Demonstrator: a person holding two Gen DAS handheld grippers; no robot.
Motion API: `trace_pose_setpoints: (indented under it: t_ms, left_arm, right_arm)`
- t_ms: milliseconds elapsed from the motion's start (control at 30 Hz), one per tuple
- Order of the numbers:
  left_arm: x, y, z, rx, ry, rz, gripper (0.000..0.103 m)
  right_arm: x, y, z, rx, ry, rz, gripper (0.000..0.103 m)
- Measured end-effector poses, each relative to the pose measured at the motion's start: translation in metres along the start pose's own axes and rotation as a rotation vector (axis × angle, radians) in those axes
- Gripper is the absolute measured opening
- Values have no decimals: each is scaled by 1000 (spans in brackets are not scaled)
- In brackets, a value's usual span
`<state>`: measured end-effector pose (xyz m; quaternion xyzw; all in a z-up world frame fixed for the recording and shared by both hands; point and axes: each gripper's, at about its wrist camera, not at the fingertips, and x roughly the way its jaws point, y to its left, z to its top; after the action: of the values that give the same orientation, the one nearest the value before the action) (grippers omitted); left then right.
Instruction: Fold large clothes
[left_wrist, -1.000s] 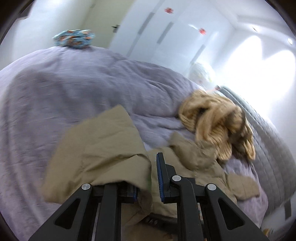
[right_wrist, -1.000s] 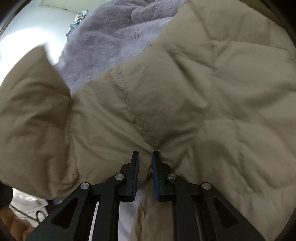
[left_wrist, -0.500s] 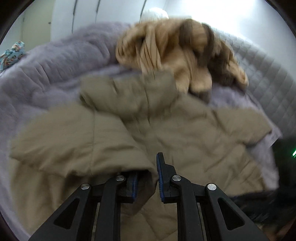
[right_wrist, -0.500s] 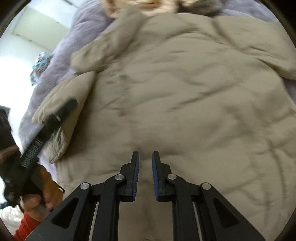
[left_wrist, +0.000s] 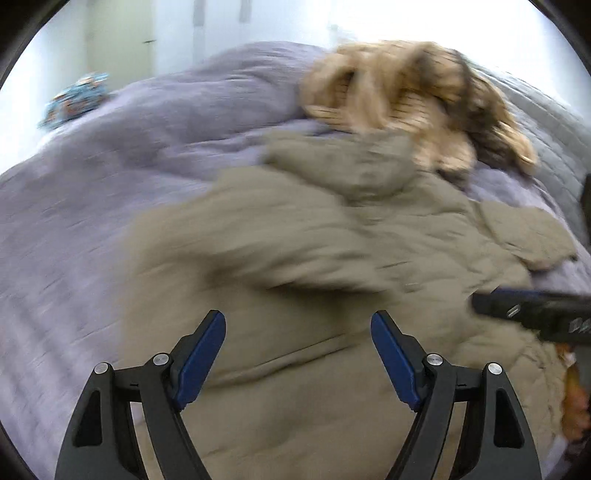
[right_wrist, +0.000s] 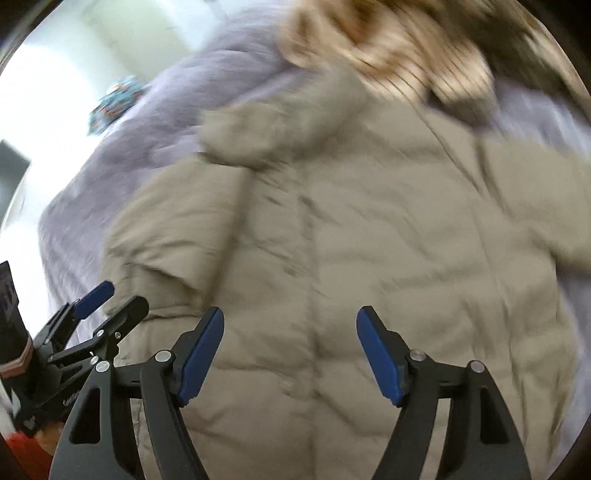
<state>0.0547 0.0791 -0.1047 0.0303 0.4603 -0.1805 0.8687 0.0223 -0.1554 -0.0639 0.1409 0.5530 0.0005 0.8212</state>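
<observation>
A padded, quilted khaki jacket lies spread on a fuzzy lavender bedspread, its hood pointing toward a crumpled tan-and-brown ribbed knit garment that sits just beyond it; one sleeve juts out on the right side of the left wrist view. The left gripper hangs over the jacket's lower part with its blue-padded jaws spread wide, having just been opening; nothing is pinched between them, only fabric below. The right gripper likewise hovers above the jacket's middle, jaws apart after just opening, and grips nothing (both views are smeared, so fine seams are hard to read). In the right wrist view the left gripper shows at the lower left edge over the jacket's side, with a bit of red sleeve under it. A small patterned teal cloth bundle rests at the far edge of the bedspread, well apart from the jacket.
</observation>
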Motion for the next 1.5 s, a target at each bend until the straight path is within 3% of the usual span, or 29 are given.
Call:
trace_pose_setpoints:
  t_ms: [67, 167, 333, 467, 533, 567, 600, 700, 767, 900, 1000, 1233, 1267, 1333, 1367, 1500]
  left_arm:
    - [-8, 31, -12, -70, 11, 84, 82]
    - [-4, 65, -28, -131, 62, 139, 82]
    - [18, 83, -49, -99, 141, 221, 82]
    - [35, 87, -42, -142, 110, 286, 82]
    - [42, 98, -39, -224, 97, 313, 82]
    - [44, 103, -40, -257, 99, 301, 82]
    - [46, 108, -42, -292, 102, 283, 82]
    - [47, 108, -43, -285, 90, 277, 82]
    - [48, 109, -42, -284, 92, 271, 82]
    - [48, 116, -42, -320, 102, 252, 86]
    - [45, 115, -40, -307, 100, 261, 86]
    - [18, 129, -37, -261, 115, 294, 86]
    - [11, 137, -36, -262, 125, 303, 86]
    - [1, 149, -33, -288, 123, 304, 86]
    - [-5, 159, -29, -324, 122, 257, 86]
    - [8, 170, -3, -384, 142, 119, 86]
  right_arm:
    - [2, 33, 8, -123, -30, -3, 78]
    - [18, 79, 13, -292, -34, -40, 78]
    - [56, 135, 12, -560, -114, -224, 78]
    - [82, 143, 27, -591, -147, -323, 78]
    - [78, 134, 38, -526, -183, -314, 52]
    - [74, 127, 42, -484, -190, -306, 18]
    - [68, 116, 48, -409, -204, -302, 14]
    - [48, 62, 56, -140, -210, -249, 14]
    - [46, 15, 53, 69, -163, -199, 14]
    - [62, -66, 25, 438, -16, -69, 14]
    - [59, -101, 4, 627, -5, 59, 14]
    - [48, -117, 1, 643, 37, 147, 17]
    - [46, -119, 2, 646, 36, 162, 23]
    - [40, -121, -3, 646, 19, 181, 47]
    - [39, -123, -4, 646, -2, 190, 63]
    - [37, -129, 5, 614, -22, 177, 66]
